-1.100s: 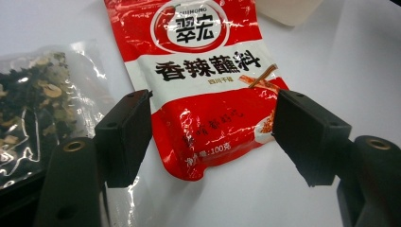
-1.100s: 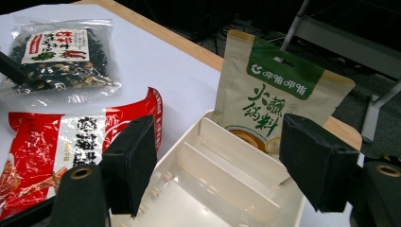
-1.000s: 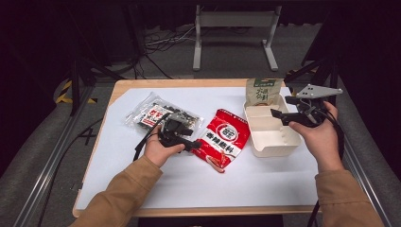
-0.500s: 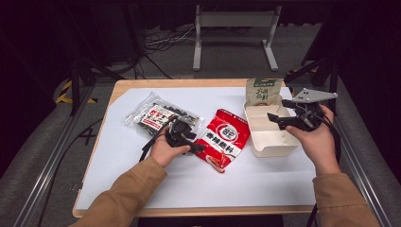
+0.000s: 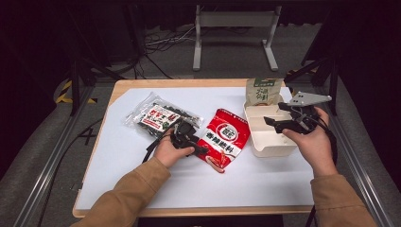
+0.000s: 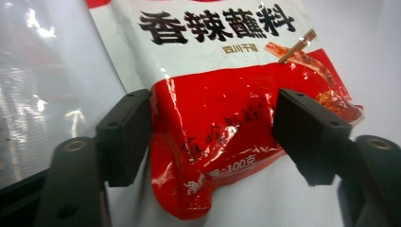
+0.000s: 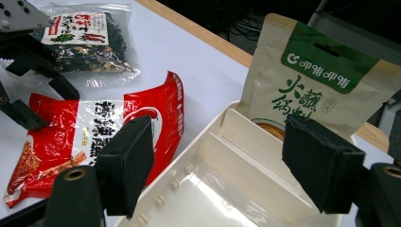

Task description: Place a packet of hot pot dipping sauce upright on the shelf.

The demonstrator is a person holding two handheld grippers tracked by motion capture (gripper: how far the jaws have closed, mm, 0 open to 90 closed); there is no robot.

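A white tabletop (image 5: 142,156) with a wooden rim stands in a dark room. In the high view, the left gripper (image 5: 196,144) lies at the near edge of the red sachet (image 5: 227,135) mid-tabletop, and the right gripper (image 5: 274,124) hovers over the cream tray (image 5: 272,144) toward the right edge. In the left gripper view, the jaws stand apart, straddling the red sachet's (image 6: 227,142) lower end without pressing it. In the right gripper view, the jaws gape empty above the cream tray (image 7: 227,189); a beige pouch (image 7: 312,80) leans at its far end.

Red-and-white sachet (image 5: 224,137) (black lettering), cream box (image 5: 267,137)
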